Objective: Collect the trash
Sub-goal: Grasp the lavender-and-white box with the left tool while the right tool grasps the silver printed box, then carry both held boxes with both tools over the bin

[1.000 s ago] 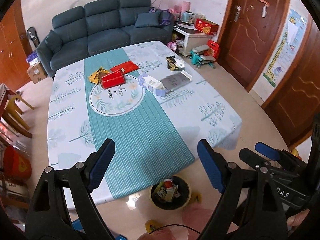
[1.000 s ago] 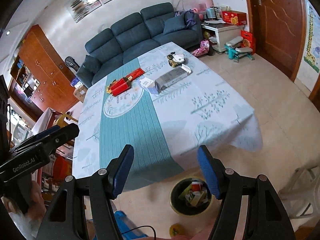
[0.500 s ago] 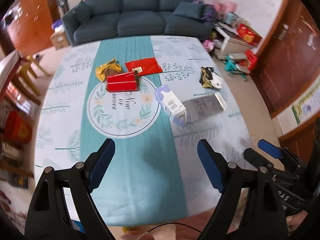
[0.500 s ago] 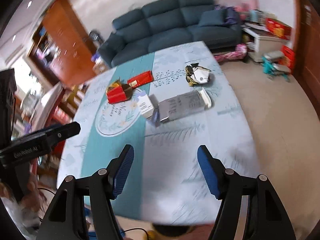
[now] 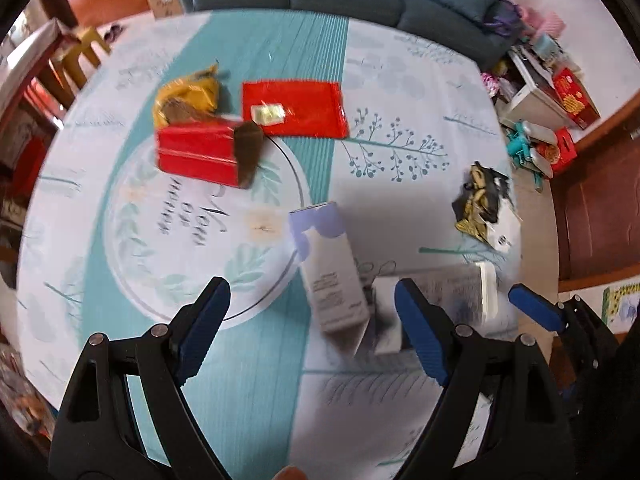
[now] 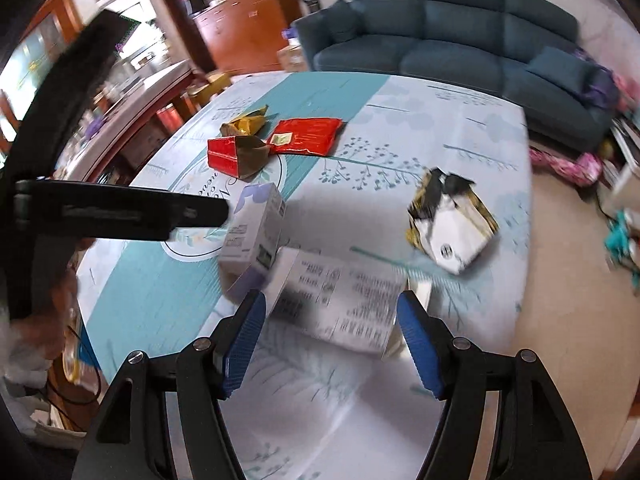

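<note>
Trash lies on the patterned tablecloth. A white and lavender carton leans on a flat grey printed box. Further off are a red box, a flat red packet, a yellow wrapper and a crumpled black, gold and white wrapper. My left gripper hovers open above the carton. My right gripper hangs over the grey box, its jaws opening, with nothing held between them.
A dark blue sofa stands behind the table. Wooden cabinets and chairs are to the left, with a brown door and boxes on the floor to the right. The near tablecloth carries no items.
Both grippers have swung from over the floor bin to low over the table's trash. The bin has left view. Both grippers stay open with nothing held.
</note>
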Available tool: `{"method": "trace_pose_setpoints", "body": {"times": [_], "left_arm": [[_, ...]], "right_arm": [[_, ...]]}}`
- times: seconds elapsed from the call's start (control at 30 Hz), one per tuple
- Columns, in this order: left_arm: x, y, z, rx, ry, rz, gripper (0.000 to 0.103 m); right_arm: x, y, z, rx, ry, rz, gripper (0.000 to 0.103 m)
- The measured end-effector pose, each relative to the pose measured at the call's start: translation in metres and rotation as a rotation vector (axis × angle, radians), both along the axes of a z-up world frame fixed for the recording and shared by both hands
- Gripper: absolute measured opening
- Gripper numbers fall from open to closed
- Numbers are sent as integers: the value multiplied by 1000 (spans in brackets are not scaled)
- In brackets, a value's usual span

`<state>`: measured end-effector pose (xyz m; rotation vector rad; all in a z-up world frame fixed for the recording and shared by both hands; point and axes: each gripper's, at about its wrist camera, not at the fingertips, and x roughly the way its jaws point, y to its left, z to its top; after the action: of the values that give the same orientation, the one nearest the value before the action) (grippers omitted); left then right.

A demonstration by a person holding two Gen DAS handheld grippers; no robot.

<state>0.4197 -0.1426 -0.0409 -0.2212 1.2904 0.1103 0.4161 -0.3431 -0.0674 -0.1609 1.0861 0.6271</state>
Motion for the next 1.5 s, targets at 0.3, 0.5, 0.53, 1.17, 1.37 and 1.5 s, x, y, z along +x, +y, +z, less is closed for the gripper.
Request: {"method": "trace_pose_setpoints", "body": {"times": [0.3,0.5,0.53,1.17,1.37,1.5], "left_arm": [[12,9,-54,-10,118,137,61],[-1,27,-63,-38,119,175,34],[-5,30,-63,-42,117,174,34],[-72,60,-32,-52,84,174,34],[-91,65,-23,-73,77,148,34],[-108,70,-11,-77,63,107,34]], "right_arm": [[24,20,-25,-23,34,164,84],[28,37,-41,-73,58,330,88],[28,41,-43,-88,56,359,90],[35,76,-77,-273,99,490,79],[43,64,-69,-144,211,248,74],[31,57,-57,-54,242,121,74]]}}
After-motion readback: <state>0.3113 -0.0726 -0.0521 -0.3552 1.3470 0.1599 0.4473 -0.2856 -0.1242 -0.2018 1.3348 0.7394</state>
